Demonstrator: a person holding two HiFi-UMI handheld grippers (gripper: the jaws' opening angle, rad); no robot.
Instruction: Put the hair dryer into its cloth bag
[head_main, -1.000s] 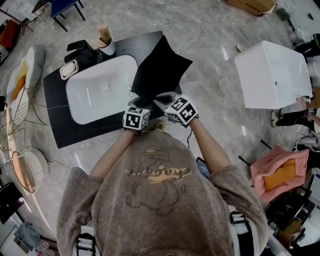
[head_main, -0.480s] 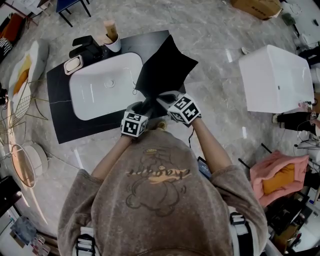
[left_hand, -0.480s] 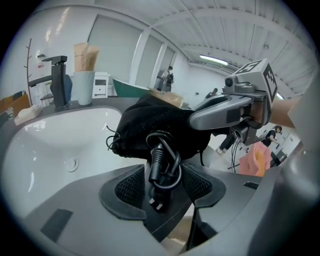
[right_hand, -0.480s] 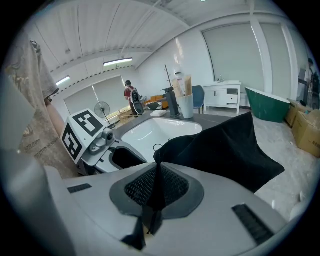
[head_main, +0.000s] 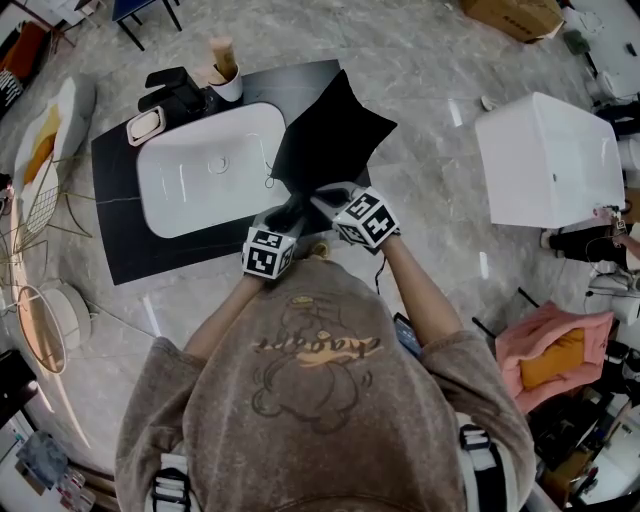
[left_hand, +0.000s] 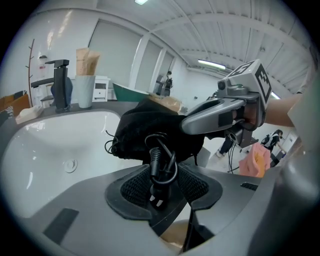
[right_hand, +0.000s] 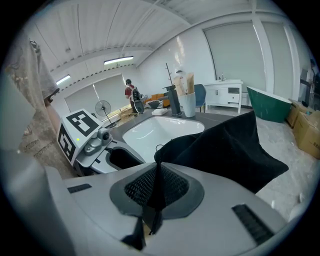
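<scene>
Sink surface (head_main: 120, 240): right tool (right_hand: 156, 187) pinches bag (right_hand: 235, 150), left tool (left_hand: 162, 186) jaws just closing on cord (left_hand: 161, 160); loose coil might slip out.

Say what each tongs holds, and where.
Left tongs, just closed further, grip the coiled black power cord at its plug end. Right tongs pinch the black cloth bag by its edge.

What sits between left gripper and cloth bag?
Coiled cord with plug, between the jaws of the left gripper, which have just been closing. Left gripper view.
</scene>
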